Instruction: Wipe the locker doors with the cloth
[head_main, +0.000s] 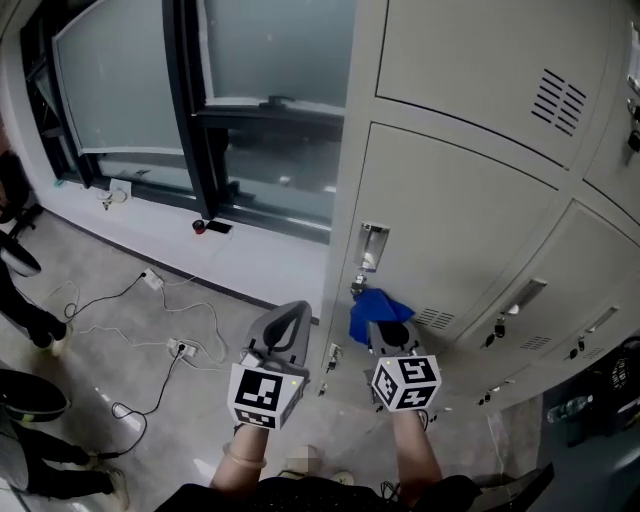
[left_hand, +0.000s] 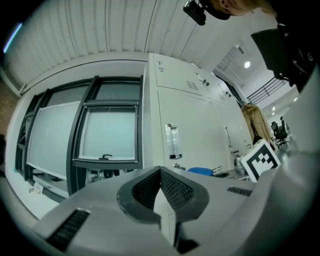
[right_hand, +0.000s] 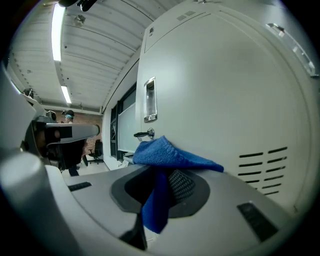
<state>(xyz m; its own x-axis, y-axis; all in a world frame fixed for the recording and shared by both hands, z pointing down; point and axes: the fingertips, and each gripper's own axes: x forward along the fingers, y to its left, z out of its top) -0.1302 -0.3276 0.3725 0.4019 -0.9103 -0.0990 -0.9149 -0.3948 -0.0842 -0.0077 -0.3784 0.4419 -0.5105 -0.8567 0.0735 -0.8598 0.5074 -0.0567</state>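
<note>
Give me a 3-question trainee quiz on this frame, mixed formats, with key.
1. True or false: the left gripper holds the blue cloth.
2. The left gripper's jaws are: A) wide apart; B) together, nothing between them; C) closed on a cable.
3. Fill in: in the head view, the vent slots of the locker door lie to the cloth's ____.
Key: 1 false, the right gripper grips it; 2 B; 3 right.

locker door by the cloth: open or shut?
Shut. The locker door sits flush, no gap or interior showing; the blue cloth in the right gripper is near its lock.
</note>
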